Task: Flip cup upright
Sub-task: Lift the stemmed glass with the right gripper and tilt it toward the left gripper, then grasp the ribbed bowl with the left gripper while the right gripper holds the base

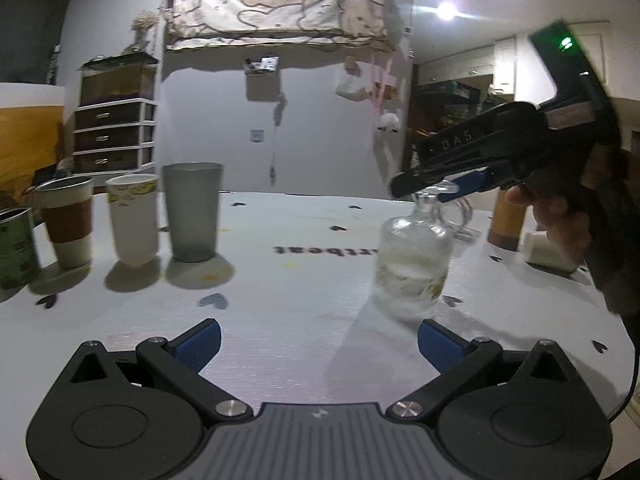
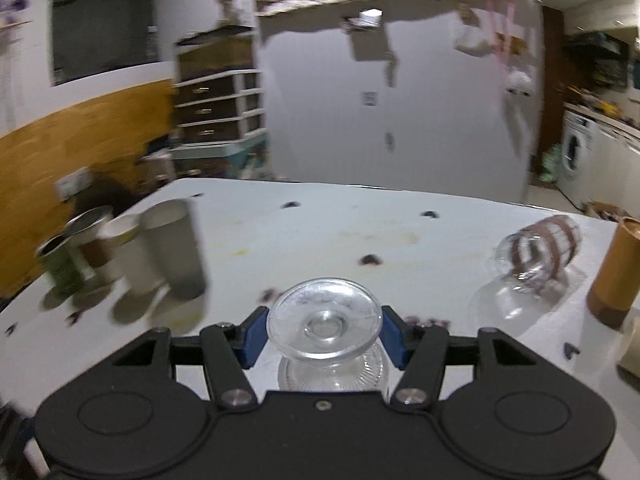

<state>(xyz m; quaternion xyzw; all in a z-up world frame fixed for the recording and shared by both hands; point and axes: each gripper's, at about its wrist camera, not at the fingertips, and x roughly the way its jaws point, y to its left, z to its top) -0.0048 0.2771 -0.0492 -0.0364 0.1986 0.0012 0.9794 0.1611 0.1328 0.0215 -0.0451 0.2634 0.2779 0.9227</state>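
Observation:
A clear glass cup (image 1: 412, 260) stands upside down on the white table (image 1: 304, 312), its round foot (image 2: 324, 320) on top. My right gripper (image 2: 324, 330) is shut on that foot, seen from the side in the left wrist view (image 1: 440, 190). My left gripper (image 1: 318, 342) is open and empty, low over the table, left of and nearer than the glass. A second clear glass with brown bands (image 2: 532, 256) lies on its side at the right.
Several upright cups stand in a row at the left: a green can (image 1: 14, 252), a brown-sleeved paper cup (image 1: 68, 220), a white paper cup (image 1: 134, 218), a grey tumbler (image 1: 194, 210). A brown cylinder (image 2: 614, 272) and a white block (image 1: 550, 252) sit at the right.

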